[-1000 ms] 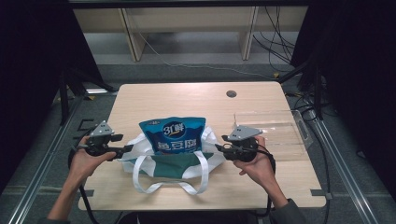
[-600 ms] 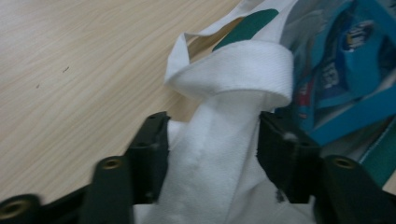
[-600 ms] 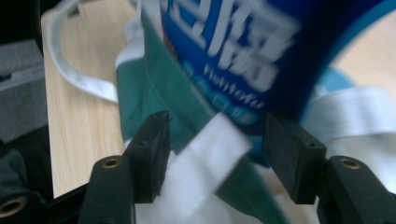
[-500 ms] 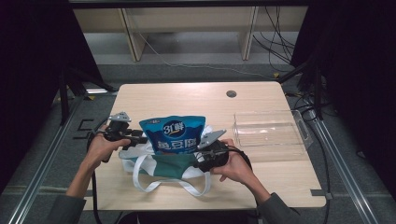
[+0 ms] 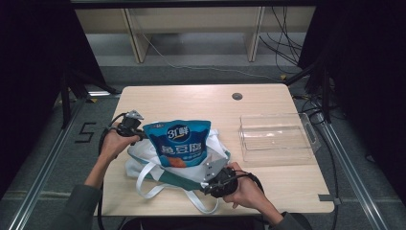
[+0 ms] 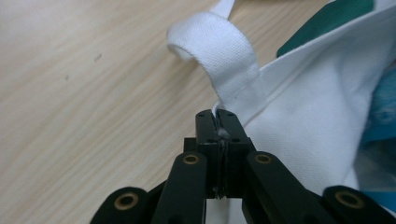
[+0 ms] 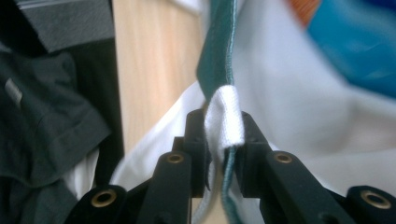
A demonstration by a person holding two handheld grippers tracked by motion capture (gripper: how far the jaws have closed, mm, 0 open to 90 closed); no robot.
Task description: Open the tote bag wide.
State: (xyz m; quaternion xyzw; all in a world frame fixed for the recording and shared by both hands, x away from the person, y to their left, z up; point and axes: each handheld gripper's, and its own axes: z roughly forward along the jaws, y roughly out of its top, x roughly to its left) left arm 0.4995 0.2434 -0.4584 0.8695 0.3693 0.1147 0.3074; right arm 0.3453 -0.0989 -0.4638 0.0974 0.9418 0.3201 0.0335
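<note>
Both grippers, left gripper (image 6: 218,122) and right gripper (image 7: 224,128), have just been closing and now clamp the white-and-green cloth tote bag (image 5: 143,160) at its rim, mid-frame; next, spread the mouth around the blue snack pouch (image 5: 178,143).

1. Left gripper (image 5: 130,125): black body with a small grey three-cornered plate on top; a black cable loops off behind it.
2. Its jaws in the left gripper view (image 6: 218,122): two flat black bars on black link arms, with brass-coloured rivets at the pivots.
3. Right gripper (image 5: 214,178): black, with a pale plate on top and a black cable curling behind.
4. Its jaws in the right gripper view (image 7: 219,130): the same black bars, links and brass rivets.
5. Sleeves (image 5: 76,206): dark grey-green, long.
</note>
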